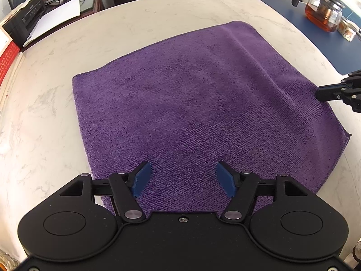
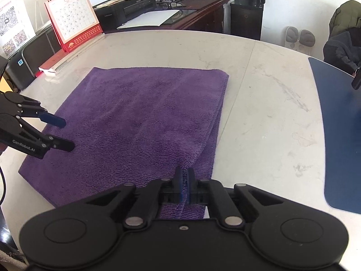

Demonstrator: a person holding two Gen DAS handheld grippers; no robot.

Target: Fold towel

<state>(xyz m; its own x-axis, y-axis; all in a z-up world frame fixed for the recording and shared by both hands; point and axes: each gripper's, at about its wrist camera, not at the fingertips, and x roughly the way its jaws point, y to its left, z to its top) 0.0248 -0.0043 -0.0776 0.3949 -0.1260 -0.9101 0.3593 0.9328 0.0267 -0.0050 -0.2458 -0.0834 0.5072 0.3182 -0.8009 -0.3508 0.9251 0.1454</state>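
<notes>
The left tongs (image 1: pixel 183 180) were seen at the bottom centre of the left wrist view with their blue pads (image 1: pixel 142 179) held wide apart over the near edge of the purple towel (image 1: pixel 194 103), nothing being pinched between them; in the right wrist view the same tongs (image 2: pixel 65 133) were shown at the left edge of the frame, spread above the towel's left side; whether the pads touched the cloth could not be told. The right tongs (image 2: pixel 185 185) were seen at the bottom centre of the right wrist view, closed narrowly on a raised ridge of the towel (image 2: pixel 140 122) at its lower right border; a crease was drawn up from the cloth into the pads. The towel was laid mostly flat on the pale marble bench (image 2: pixel 266 103), in the middle of both frames. A blue mat (image 2: pixel 338 135) was placed at the right of the bench, apart from the towel; a glass teapot (image 1: pixel 325 13) was set on it at the upper right of the left wrist view; a red desk calendar (image 2: pixel 72 18) was stood at the upper left of the right wrist view.
</notes>
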